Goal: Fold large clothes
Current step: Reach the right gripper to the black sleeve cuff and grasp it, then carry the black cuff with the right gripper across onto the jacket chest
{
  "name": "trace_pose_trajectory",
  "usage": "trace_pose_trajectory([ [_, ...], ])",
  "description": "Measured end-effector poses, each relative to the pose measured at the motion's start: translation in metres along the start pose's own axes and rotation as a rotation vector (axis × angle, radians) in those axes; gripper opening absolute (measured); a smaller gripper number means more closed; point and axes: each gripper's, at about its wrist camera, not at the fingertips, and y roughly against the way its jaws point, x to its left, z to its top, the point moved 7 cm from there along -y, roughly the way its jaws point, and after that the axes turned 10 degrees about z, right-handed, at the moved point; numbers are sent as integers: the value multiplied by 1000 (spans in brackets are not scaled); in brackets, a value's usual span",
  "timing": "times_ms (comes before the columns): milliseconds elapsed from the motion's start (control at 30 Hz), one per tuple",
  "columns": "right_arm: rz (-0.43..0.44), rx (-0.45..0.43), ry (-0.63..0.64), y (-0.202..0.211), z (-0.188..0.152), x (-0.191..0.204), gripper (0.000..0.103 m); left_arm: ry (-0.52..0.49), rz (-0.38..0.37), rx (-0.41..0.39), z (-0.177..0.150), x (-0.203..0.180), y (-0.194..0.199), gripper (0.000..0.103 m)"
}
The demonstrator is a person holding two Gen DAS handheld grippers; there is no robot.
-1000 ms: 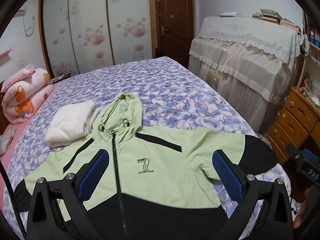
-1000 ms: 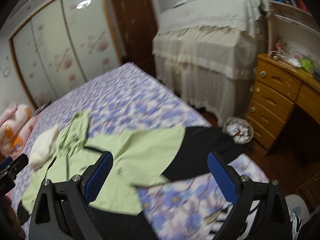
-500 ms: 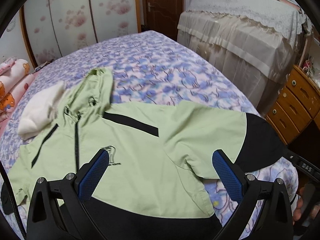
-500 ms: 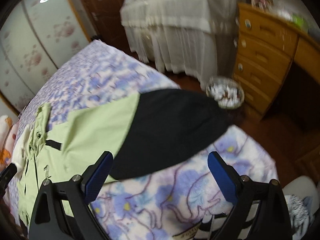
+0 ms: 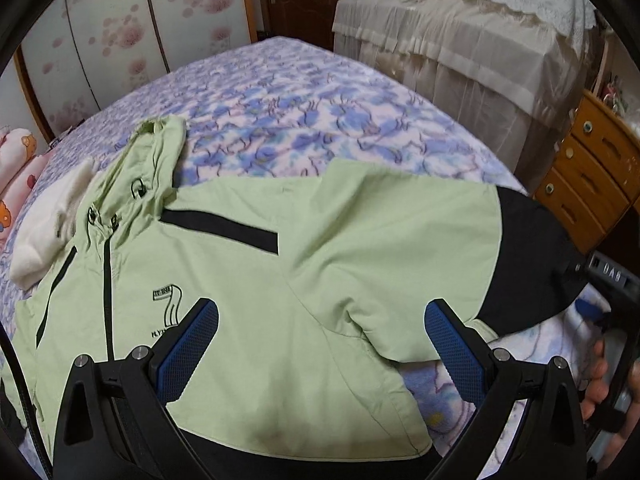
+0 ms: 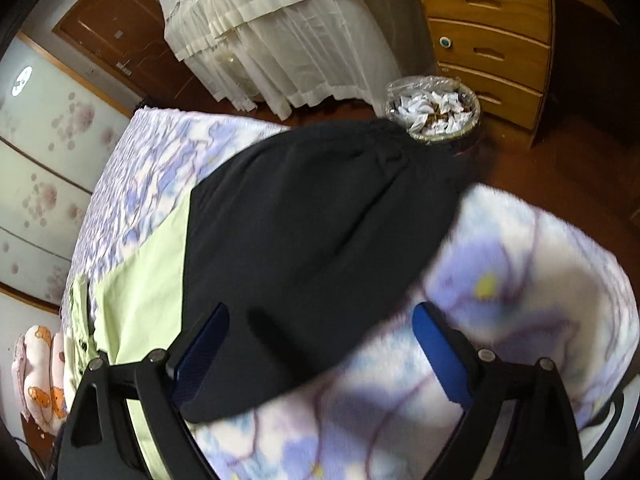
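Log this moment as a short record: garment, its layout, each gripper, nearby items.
garment: light green and black hooded jacket
layout: spread front-up on the floral bedspread, zipper closed
black sleeve end: at bed edge
left gripper: open, over the jacket body
right gripper: open, over the black sleeve end
nearby: white folded cloth beside hood; waste basket on floor
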Motion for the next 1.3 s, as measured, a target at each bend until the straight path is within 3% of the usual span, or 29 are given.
trace_pose_trajectory([
  [100,-38,-21,-21,-4,14,-2,74,32,-2,52,-4,5,-9,101],
  [167,-75,-20,-28,-6,22,-4,44,76,-18,77,-7,14,-11,98],
  [200,-99,-24,-24,-6,26,-3,34,95,-24,85,-8,19,-12,95],
  [233,-114,-35,-11,-4,30,1,12,110,-27,91,-9,25,-12,88],
  [267,-108,-50,15,0,33,10,8,119,-30,94,-10,31,-11,79],
  [333,-99,-113,108,14,37,40,8,144,-38,99,-13,48,-8,67],
  [467,55,-192,388,43,17,144,7,198,-47,111,-23,82,-1,66],
  [567,234,-136,590,49,-31,225,7,235,-10,119,-35,114,3,66],
  [667,352,-13,754,34,-95,275,8,302,9,150,-52,148,0,66],
  [733,355,75,829,14,-132,282,8,331,25,180,-66,168,-8,66],
  [800,349,209,862,-16,-170,275,19,344,23,210,-80,180,-16,66],
  [833,340,272,868,-32,-186,267,32,350,8,226,-86,185,-21,66],
  [867,318,315,872,-44,-197,255,39,353,-7,238,-91,186,-24,66],
  [967,288,410,844,-60,-214,229,39,359,-91,270,-105,182,-33,66],
  [1100,332,436,770,-49,-219,216,40,348,-175,262,-106,166,-38,66],
  [1167,329,422,761,-38,-210,204,40,359,-213,260,-107,160,-42,66],
  [1300,331,396,754,-26,-225,199,40,407,-291,267,-104,152,-60,66],
])
